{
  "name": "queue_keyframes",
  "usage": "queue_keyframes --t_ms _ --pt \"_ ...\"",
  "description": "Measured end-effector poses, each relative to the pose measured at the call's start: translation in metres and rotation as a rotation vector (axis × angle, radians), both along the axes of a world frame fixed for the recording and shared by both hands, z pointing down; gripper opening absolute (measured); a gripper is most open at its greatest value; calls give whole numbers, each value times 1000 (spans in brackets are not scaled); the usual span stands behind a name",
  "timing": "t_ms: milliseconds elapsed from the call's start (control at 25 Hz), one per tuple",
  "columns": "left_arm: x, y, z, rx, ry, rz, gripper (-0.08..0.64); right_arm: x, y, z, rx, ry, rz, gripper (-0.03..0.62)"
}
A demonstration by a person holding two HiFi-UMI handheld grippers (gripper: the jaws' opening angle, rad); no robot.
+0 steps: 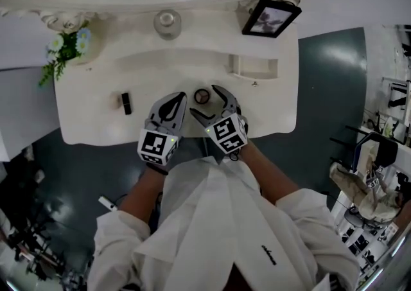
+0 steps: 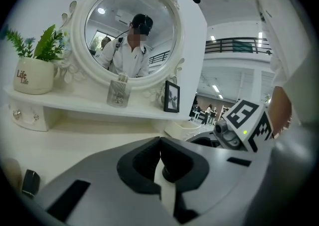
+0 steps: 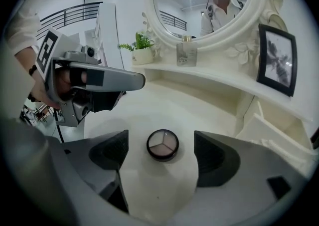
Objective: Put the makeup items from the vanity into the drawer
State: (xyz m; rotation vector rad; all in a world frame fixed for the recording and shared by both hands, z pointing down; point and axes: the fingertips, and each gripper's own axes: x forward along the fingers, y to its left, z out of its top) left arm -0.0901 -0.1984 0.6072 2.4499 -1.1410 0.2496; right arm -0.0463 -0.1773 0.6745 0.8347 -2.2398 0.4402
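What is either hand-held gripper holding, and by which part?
Nothing is held. The right hand-held gripper stands open around the round compact, which lies untouched on the vanity; the left hand-held gripper is shut and empty.

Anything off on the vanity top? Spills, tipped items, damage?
Nothing stands out. The round compact lies flat on the vanity between the right gripper's open jaws. The black tube sits apart at left. The bottle and photo frame stand upright. No spills.
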Motion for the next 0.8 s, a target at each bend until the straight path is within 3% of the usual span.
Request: queue_keyframes --t_ms 360,800 --pt "-6 2 12 -35 27 -21 26 -3 -4 20 -47 15 -8 419" --pt "-1 7 13 -40 40 -6 26 1 -8 23 -25 25 14 350"
